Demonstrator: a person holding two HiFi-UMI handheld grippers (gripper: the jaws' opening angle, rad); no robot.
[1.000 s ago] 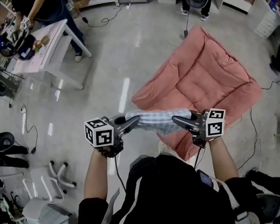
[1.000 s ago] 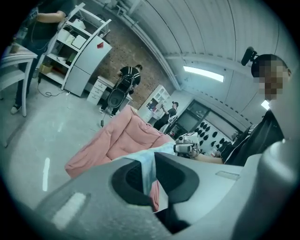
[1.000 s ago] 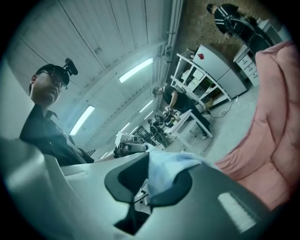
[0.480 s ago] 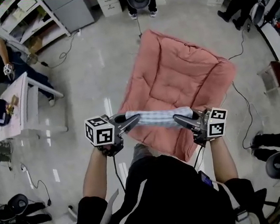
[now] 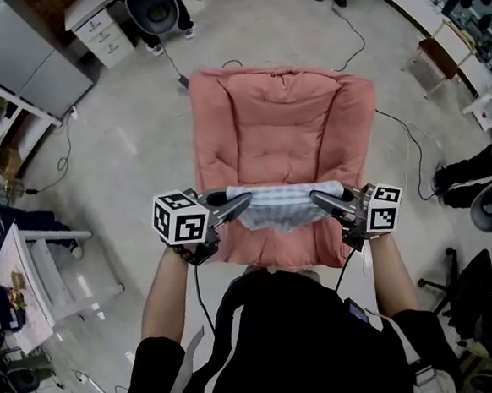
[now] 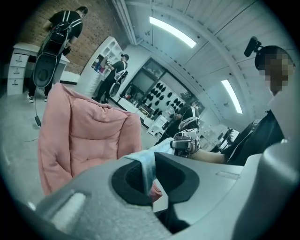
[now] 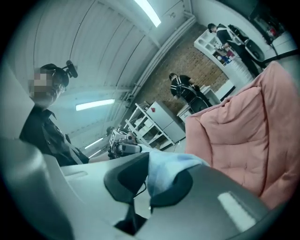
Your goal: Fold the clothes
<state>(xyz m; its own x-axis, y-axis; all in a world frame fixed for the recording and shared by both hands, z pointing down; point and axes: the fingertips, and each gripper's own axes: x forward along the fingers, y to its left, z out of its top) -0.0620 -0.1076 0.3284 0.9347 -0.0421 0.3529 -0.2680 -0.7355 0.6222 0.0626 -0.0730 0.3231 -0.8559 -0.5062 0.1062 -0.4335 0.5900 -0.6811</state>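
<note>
Head view: I read bright, even overhead light with only soft shadows. Pale glare streaks lie on the glossy floor [image 5: 131, 139], and straight lines bow toward the frame edges. Both gripper views: round picture, black corners, cool bluish cast. The ceiling strip lights [image 6: 171, 32] are blown out white. The left gripper [image 6: 151, 178] and right gripper [image 7: 147, 183] sit close to the lens and look soft. The cloth [image 6: 146, 164] pinched there is blurred. The background is sharper.
</note>
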